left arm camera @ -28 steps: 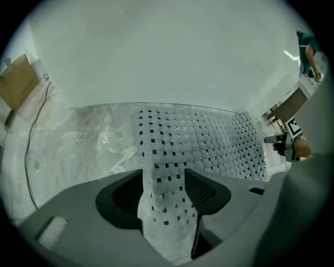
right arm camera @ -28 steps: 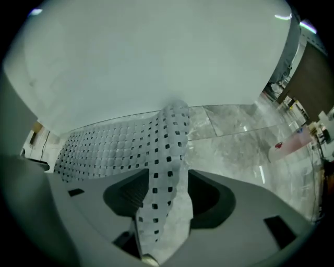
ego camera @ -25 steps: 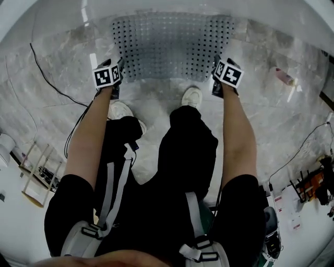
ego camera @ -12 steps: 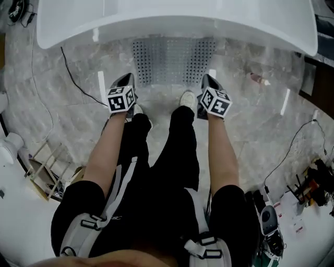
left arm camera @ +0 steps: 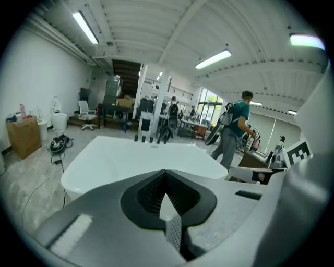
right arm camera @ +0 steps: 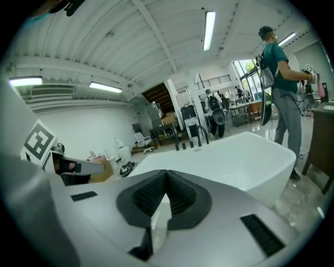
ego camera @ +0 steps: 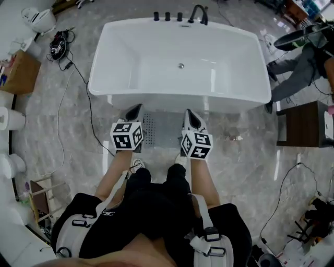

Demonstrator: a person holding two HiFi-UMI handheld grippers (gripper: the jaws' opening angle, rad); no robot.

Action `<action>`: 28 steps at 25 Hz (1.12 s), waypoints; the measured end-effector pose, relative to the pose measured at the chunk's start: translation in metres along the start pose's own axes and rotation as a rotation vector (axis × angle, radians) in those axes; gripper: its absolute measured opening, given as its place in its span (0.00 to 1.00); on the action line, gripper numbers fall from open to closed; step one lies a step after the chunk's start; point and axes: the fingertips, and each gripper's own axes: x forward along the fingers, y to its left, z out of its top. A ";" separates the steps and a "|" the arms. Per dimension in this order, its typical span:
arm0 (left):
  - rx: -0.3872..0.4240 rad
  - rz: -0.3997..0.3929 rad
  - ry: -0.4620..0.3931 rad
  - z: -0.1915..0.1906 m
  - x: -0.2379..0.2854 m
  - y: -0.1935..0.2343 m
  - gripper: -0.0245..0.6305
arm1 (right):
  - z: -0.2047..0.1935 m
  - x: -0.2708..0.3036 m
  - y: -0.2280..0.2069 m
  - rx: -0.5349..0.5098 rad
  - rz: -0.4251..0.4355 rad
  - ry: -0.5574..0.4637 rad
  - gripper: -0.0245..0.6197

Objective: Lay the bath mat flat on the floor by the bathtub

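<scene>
The grey perforated bath mat [ego camera: 162, 130] hangs between my two grippers in front of the white bathtub [ego camera: 180, 62]. My left gripper [ego camera: 133, 110] is shut on the mat's left corner. A thin strip of the mat [left arm camera: 174, 232] shows pinched in the left gripper [left arm camera: 166, 174]. My right gripper [ego camera: 190, 116] is shut on the right corner, and a pale strip of the mat [right arm camera: 159, 224] sits in the right gripper [right arm camera: 167, 174]. Both grippers are held above the tub rim, pointing across the bathtub [left arm camera: 141, 156]. The lower part of the mat is hidden behind the grippers.
A black cable [ego camera: 78, 78] runs over the marble floor left of the tub. A cardboard box [ego camera: 21, 73] is at far left. A person [ego camera: 297, 62] walks at the tub's right end, beside a dark cabinet [ego camera: 305, 122]. Black taps [ego camera: 180, 15] line the tub's far rim.
Both grippers closed on the mat's near corners while it lay flat on the floor. The view then rose, and the mat came up off the floor with the grippers.
</scene>
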 end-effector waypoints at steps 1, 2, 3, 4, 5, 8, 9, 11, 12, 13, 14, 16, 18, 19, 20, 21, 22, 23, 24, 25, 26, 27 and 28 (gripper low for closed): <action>0.007 -0.005 -0.046 0.027 -0.015 -0.011 0.04 | 0.029 -0.013 0.010 -0.012 0.012 -0.038 0.05; 0.021 -0.009 -0.087 0.050 -0.031 -0.022 0.04 | 0.056 -0.026 0.019 -0.031 0.020 -0.075 0.05; 0.044 -0.009 -0.122 0.070 -0.046 -0.032 0.04 | 0.082 -0.039 0.026 -0.052 0.023 -0.113 0.05; 0.073 -0.004 -0.153 0.087 -0.060 -0.040 0.04 | 0.107 -0.052 0.031 -0.071 0.024 -0.155 0.05; 0.102 0.006 -0.184 0.102 -0.074 -0.045 0.04 | 0.130 -0.064 0.035 -0.083 0.021 -0.200 0.05; 0.133 0.028 -0.276 0.138 -0.113 -0.051 0.04 | 0.181 -0.098 0.043 -0.104 0.005 -0.319 0.05; 0.127 0.028 -0.305 0.149 -0.124 -0.050 0.04 | 0.193 -0.106 0.047 -0.110 -0.001 -0.347 0.05; 0.121 0.027 -0.349 0.167 -0.142 -0.045 0.04 | 0.213 -0.118 0.057 -0.116 -0.008 -0.393 0.05; 0.125 0.027 -0.364 0.173 -0.149 -0.043 0.04 | 0.218 -0.122 0.063 -0.114 -0.008 -0.409 0.05; 0.130 0.027 -0.374 0.176 -0.157 -0.042 0.04 | 0.221 -0.126 0.068 -0.113 -0.006 -0.419 0.05; 0.135 0.024 -0.382 0.178 -0.164 -0.041 0.04 | 0.222 -0.129 0.073 -0.113 -0.003 -0.426 0.05; 0.142 0.013 -0.393 0.177 -0.175 -0.044 0.04 | 0.221 -0.137 0.080 -0.119 0.006 -0.435 0.05; 0.142 0.001 -0.393 0.175 -0.180 -0.049 0.04 | 0.221 -0.143 0.082 -0.127 0.011 -0.440 0.05; 0.140 -0.004 -0.391 0.174 -0.181 -0.051 0.04 | 0.221 -0.144 0.082 -0.129 0.012 -0.440 0.05; 0.139 -0.009 -0.389 0.173 -0.181 -0.053 0.04 | 0.220 -0.145 0.082 -0.132 0.013 -0.439 0.05; 0.140 -0.011 -0.389 0.173 -0.180 -0.054 0.04 | 0.220 -0.146 0.082 -0.134 0.015 -0.437 0.05; 0.141 -0.013 -0.389 0.173 -0.180 -0.054 0.04 | 0.219 -0.146 0.083 -0.136 0.017 -0.435 0.05; 0.142 -0.013 -0.388 0.172 -0.179 -0.054 0.04 | 0.218 -0.146 0.083 -0.139 0.019 -0.434 0.05; 0.140 -0.014 -0.387 0.171 -0.178 -0.054 0.04 | 0.217 -0.146 0.084 -0.142 0.020 -0.432 0.05; 0.137 -0.015 -0.384 0.170 -0.176 -0.054 0.04 | 0.216 -0.145 0.084 -0.144 0.021 -0.430 0.05; 0.134 -0.017 -0.380 0.168 -0.175 -0.055 0.04 | 0.215 -0.145 0.083 -0.144 0.022 -0.429 0.05; 0.131 -0.019 -0.378 0.167 -0.173 -0.055 0.04 | 0.214 -0.145 0.082 -0.144 0.023 -0.430 0.05; 0.130 -0.020 -0.377 0.166 -0.173 -0.056 0.04 | 0.214 -0.146 0.081 -0.143 0.023 -0.431 0.05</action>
